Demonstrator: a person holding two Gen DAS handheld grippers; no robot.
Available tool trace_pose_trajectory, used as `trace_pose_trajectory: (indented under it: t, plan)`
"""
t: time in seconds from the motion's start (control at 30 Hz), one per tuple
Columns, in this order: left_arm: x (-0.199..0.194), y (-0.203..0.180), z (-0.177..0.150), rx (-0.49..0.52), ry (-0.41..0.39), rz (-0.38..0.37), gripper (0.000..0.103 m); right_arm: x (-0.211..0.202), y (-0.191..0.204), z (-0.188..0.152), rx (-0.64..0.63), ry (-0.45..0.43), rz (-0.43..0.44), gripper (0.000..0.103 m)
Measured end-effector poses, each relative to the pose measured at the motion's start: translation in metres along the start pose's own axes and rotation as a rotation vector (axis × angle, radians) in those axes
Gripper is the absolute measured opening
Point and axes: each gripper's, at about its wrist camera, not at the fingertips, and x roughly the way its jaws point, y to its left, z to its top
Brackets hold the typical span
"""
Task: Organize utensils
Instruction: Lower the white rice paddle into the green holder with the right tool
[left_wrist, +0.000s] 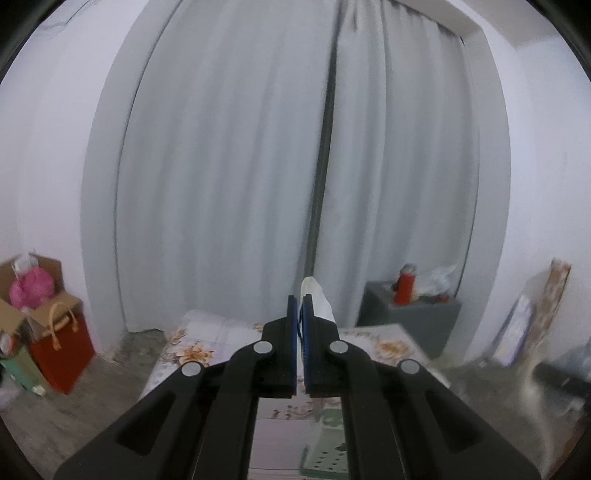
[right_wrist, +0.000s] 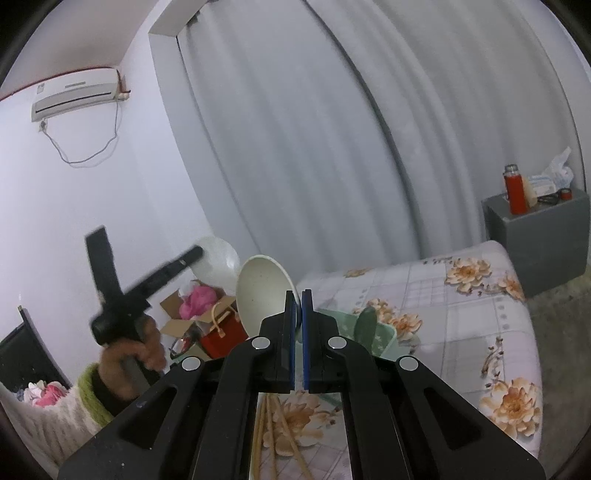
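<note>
In the left wrist view my left gripper (left_wrist: 300, 306) is shut on a white utensil (left_wrist: 318, 301) that sticks up past the fingertips, held high above the floral table (left_wrist: 207, 343). In the right wrist view my right gripper (right_wrist: 299, 299) is shut on the rim of a cream bowl (right_wrist: 260, 291), held upright above the table. Behind it a green rack (right_wrist: 384, 334) holds a green utensil (right_wrist: 364, 326). Wooden chopsticks (right_wrist: 271, 439) lie on the floral cloth below my fingers. The left gripper (right_wrist: 122, 291) shows blurred at the left, held in a hand.
A green perforated tray (left_wrist: 325, 458) lies under the left gripper. A grey cabinet (right_wrist: 539, 236) with a red flask (right_wrist: 515, 194) stands at the back right. A red bag (left_wrist: 61, 350) and cardboard boxes (left_wrist: 33, 291) sit on the floor at the left. Curtains fill the background.
</note>
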Motion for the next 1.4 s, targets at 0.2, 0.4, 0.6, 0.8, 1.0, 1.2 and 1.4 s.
trace_pose_trajectory:
  t: [0.2, 0.4, 0.6, 0.8, 1.0, 1.2, 1.4]
  plan:
    - [0.012, -0.019, -0.020, 0.072, 0.032, 0.020, 0.002, -0.002, -0.004, 0.001, 0.003, -0.003, 0.001, 0.001]
    - [0.025, -0.021, -0.039, 0.038, 0.111, -0.020, 0.003, -0.002, -0.008, 0.004, 0.002, -0.010, 0.002, 0.001]
    - [0.026, -0.011, -0.047, -0.057, 0.173, -0.063, 0.009, 0.001, -0.010, 0.014, -0.013, -0.027, 0.008, 0.001]
    - [0.010, -0.007, -0.044, -0.118, 0.163, -0.076, 0.030, 0.012, -0.011, 0.036, -0.041, -0.070, 0.023, 0.001]
    - [-0.019, 0.007, -0.050, -0.158, 0.173, -0.083, 0.035, 0.036, -0.017, 0.061, -0.067, -0.118, 0.035, 0.001]
    - [-0.051, 0.021, -0.076, -0.162, 0.233, -0.036, 0.036, 0.073, -0.025, 0.084, -0.065, -0.166, 0.043, 0.001]
    - [-0.069, 0.047, -0.103, -0.222, 0.286, 0.046, 0.036, 0.116, -0.025, 0.072, -0.105, -0.149, -0.012, 0.001]
